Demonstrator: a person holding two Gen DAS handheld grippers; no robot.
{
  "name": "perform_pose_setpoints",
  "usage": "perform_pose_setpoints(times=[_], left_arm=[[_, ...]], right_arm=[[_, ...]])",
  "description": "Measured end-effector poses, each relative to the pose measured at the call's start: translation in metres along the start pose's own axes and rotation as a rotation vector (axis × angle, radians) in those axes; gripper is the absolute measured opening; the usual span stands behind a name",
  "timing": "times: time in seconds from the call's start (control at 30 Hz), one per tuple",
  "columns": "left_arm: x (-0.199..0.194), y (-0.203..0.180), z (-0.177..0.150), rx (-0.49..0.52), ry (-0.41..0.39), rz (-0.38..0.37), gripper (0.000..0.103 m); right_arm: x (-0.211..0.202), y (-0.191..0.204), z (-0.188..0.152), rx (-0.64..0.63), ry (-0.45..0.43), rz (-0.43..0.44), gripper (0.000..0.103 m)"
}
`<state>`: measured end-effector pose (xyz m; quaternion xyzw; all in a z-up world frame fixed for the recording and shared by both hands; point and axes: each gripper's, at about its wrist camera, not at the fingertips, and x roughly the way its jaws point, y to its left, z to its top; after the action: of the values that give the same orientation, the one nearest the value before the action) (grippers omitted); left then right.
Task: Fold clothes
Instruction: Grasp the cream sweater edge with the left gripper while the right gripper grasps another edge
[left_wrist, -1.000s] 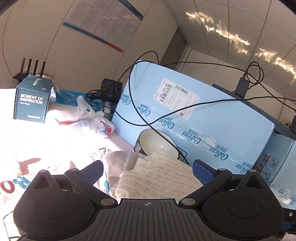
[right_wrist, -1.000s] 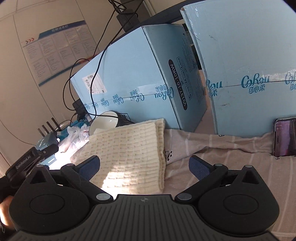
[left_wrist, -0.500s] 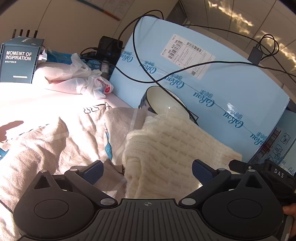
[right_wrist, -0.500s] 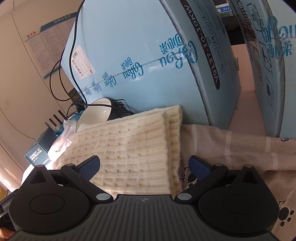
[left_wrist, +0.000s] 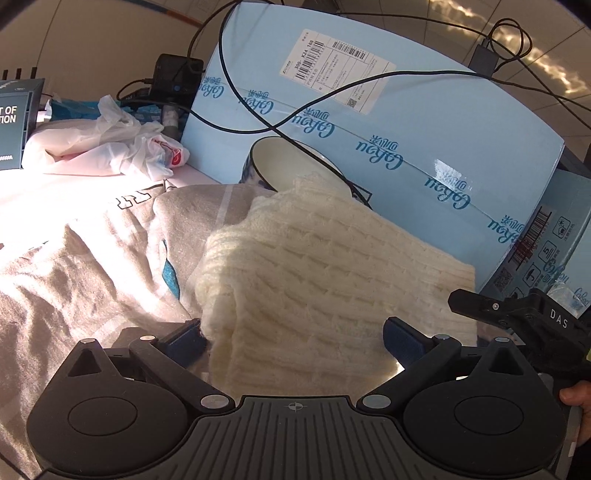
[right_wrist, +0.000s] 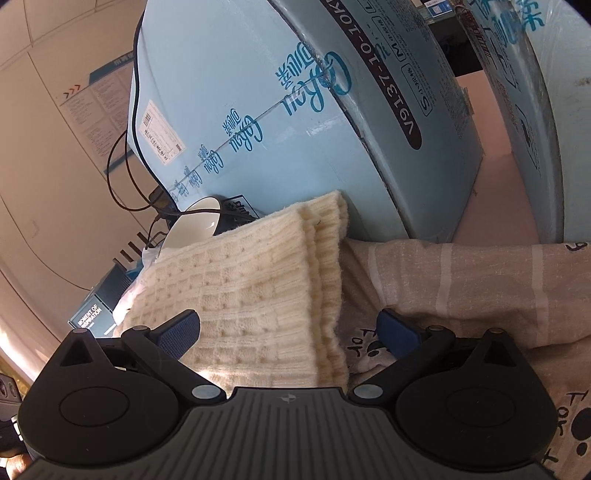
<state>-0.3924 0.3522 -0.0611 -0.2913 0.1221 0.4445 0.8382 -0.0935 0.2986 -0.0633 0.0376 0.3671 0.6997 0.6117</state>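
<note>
- Left gripper (left_wrist: 293, 338): jaws spread wide, holding nothing. Blue pads (left_wrist: 184, 338) sit either side of the near left end of the folded cream knit sweater (left_wrist: 325, 273); contact with the fabric can't be confirmed.
- Right gripper (right_wrist: 288, 332): jaws also wide apart, nothing clamped. Left pad lies over the knit, right pad over the beige printed cloth (right_wrist: 461, 288); it straddles the sweater's ribbed edge.
- Sweater is folded into a thick stack and lies on the beige cloth, its far edge up against the big light-blue carton (left_wrist: 388, 122).
- Right gripper body is visible at the right edge of the left wrist view, just beside the sweater's right end.
- Container: white bowl (left_wrist: 284, 166) tipped on its side just behind the sweater, against the carton. Inside looks empty; its lower part is hidden by the knit.
- Black cables (left_wrist: 240, 107) drape over the carton face and across the bowl.
- Far left: crumpled white plastic bag (left_wrist: 107, 147), contents unreadable; dark box with white lettering (left_wrist: 14, 122), cut off by the frame.
- Second blue carton (right_wrist: 546, 92) at right, narrow gap between the two.
- Black device (left_wrist: 177, 75) behind the carton corner, hard to identify.
- Near cloth on the left is blown out by sun.
</note>
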Motion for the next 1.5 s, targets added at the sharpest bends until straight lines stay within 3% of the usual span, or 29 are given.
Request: perform_pose_setpoints(times=[0.17, 0.33, 0.4, 0.5, 0.53, 0.63, 0.87, 1.1, 1.3, 1.5], left_arm=[[-0.001, -0.014, -0.003, 0.024, -0.013, 0.036, 0.096], [-0.003, -0.020, -0.005, -0.019, -0.052, 0.040, 0.074], [-0.004, -0.021, -0.005, -0.018, -0.066, 0.031, 0.063], [-0.005, -0.014, -0.004, -0.054, -0.081, 0.021, 0.046], [-0.006, -0.012, -0.004, -0.066, -0.086, 0.011, 0.044], [-0.012, -0.017, -0.005, -0.044, -0.126, 0.000, 0.037], [-0.035, -0.034, -0.011, 0.026, -0.225, -0.035, 0.032], [-0.058, -0.044, -0.011, 0.024, -0.330, -0.096, 0.031], [-0.078, -0.050, -0.007, 0.018, -0.425, -0.095, 0.032], [-0.099, -0.056, -0.005, 0.039, -0.515, -0.087, 0.032]], right_arm=[[0.003, 0.001, -0.001, -0.029, 0.039, 0.005, 0.103], [0.001, 0.002, -0.004, -0.002, 0.055, 0.056, 0.098], [0.000, 0.003, -0.005, 0.010, 0.045, 0.052, 0.085], [0.000, 0.004, -0.007, -0.002, 0.017, -0.013, 0.055], [0.000, 0.004, -0.007, -0.007, 0.005, -0.033, 0.043], [-0.005, 0.001, -0.006, 0.012, -0.016, 0.003, 0.025], [-0.014, 0.003, 0.001, 0.049, -0.049, 0.076, 0.019], [-0.031, 0.013, 0.010, 0.056, -0.096, 0.167, 0.018], [-0.050, 0.025, 0.013, 0.063, -0.136, 0.284, 0.017], [-0.057, 0.046, 0.007, 0.015, -0.127, 0.333, 0.017]])
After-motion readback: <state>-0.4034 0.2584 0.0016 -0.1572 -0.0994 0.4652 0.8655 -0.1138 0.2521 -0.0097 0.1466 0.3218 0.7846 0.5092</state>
